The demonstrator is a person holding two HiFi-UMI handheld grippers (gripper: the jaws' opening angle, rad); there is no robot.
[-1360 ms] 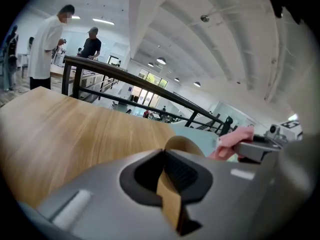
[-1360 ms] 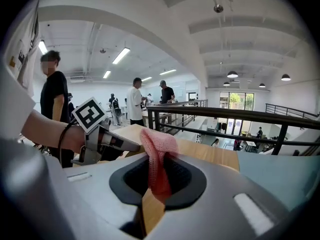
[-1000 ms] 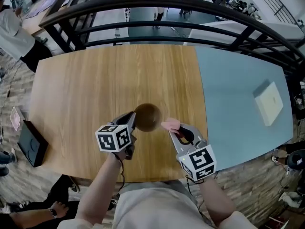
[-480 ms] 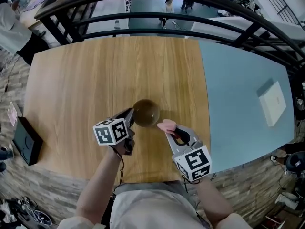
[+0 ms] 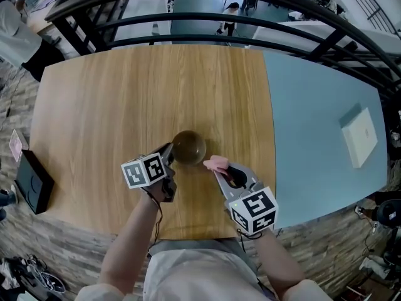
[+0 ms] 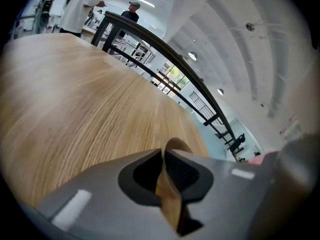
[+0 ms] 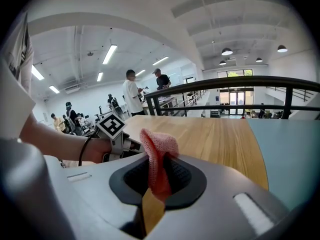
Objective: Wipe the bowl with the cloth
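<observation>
Though just easing apart the jaws of the left gripper, pinches between them the near-left rim of the brown bowl standing upright on the wooden table, and with the right gripper, just beside the bowl, clamps a bunched pink cloth tight.

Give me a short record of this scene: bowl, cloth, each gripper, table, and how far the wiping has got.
bowl: brown, upright, appears to rest on the table
table: wooden, with a blue-grey part on the right
cloth: pink, just right of the bowl, outside it
left gripper: pads on the bowl's rim; its jaws have just been opening a little
right gripper: shut on the cloth
wiping: not yet begun
also there: white box on the blue-grey part
</observation>
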